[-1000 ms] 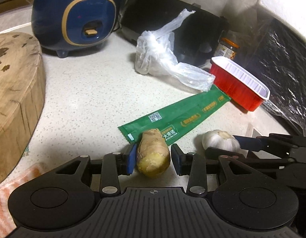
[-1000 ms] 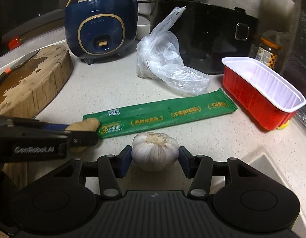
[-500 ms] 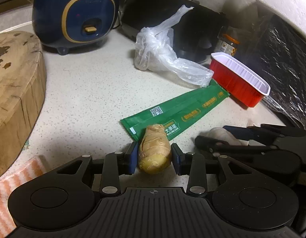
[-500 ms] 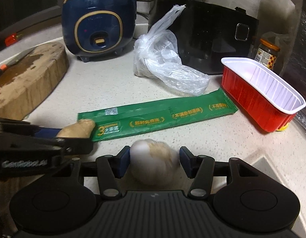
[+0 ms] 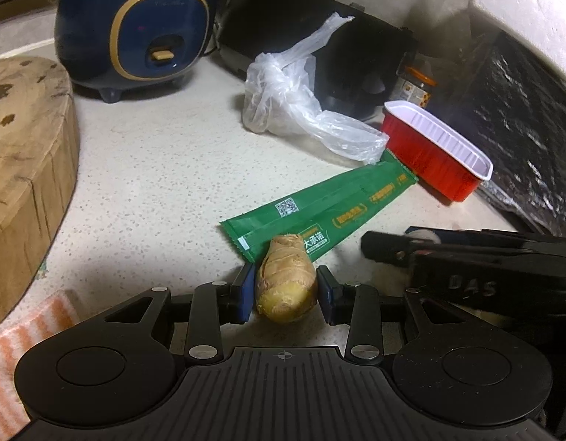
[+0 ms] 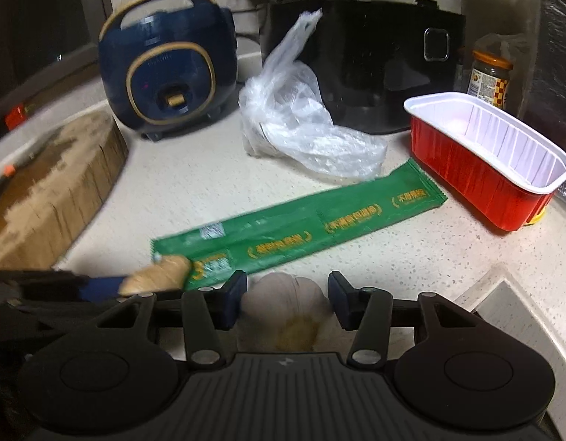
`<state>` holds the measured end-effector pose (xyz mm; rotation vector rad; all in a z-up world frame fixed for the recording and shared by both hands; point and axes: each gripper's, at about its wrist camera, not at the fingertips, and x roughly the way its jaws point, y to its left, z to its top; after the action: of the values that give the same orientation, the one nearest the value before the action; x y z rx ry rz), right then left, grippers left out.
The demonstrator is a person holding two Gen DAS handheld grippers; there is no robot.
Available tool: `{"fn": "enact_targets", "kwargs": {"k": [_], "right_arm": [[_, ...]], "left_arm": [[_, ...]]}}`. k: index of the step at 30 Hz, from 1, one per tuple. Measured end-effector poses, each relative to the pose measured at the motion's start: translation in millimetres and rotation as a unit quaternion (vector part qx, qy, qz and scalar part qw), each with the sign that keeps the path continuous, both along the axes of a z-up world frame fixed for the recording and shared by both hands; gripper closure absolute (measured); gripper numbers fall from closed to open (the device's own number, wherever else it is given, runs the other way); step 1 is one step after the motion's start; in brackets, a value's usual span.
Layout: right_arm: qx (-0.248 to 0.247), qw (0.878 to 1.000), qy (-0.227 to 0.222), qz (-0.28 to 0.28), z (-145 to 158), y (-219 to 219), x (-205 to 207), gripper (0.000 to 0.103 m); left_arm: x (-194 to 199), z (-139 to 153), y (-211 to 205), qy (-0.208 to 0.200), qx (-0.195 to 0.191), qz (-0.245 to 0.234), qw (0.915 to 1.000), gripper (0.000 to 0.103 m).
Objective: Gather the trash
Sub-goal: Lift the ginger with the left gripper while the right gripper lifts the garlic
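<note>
Since a second earlier, our left tool [image 5: 285,293] had closed in on the ginger [image 5: 286,286], gripping it over the bench [image 5: 143,183] as trash; our right tool [image 6: 287,299] (jaws closing) flanked the garlic [image 6: 283,308], neither pad visibly pressing

Dim, warm indoor light falls on the speckled tabletop [image 5: 143,169], corners darkening. Fisheye bending curves the edges. The left wrist view is sharp; the right wrist view is motion-blurred, worst at its left.
</note>
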<state>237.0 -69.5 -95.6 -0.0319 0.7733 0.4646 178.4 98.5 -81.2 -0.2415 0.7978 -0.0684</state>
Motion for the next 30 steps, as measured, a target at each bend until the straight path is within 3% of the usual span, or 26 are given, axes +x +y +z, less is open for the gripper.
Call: {"fn": "enact_targets", "kwargs": {"k": [9, 16, 25, 30], "right_arm": [[-0.004, 0.998, -0.019, -0.052, 16, 6, -18, 0.055], [0.012, 0.994, 0.007, -0.112, 16, 3, -39, 0.055], [0.026, 0.993, -0.010, -0.117, 32, -13, -79, 0.055], [0.006, 0.991, -0.033, -0.129, 36, -41, -109, 0.055]], "left_arm": [[-3, 2, 18, -0.015, -0.053, -0.015, 0.9984, 0.063], [3, 12, 33, -0.039, -0.096, -0.034, 0.9941, 0.063], [-17, 27, 12, -0.057, -0.091, -0.059, 0.9925, 0.063], [-33, 30, -19, -0.043, -0.093, -0.091, 0.9906, 0.063]]}}
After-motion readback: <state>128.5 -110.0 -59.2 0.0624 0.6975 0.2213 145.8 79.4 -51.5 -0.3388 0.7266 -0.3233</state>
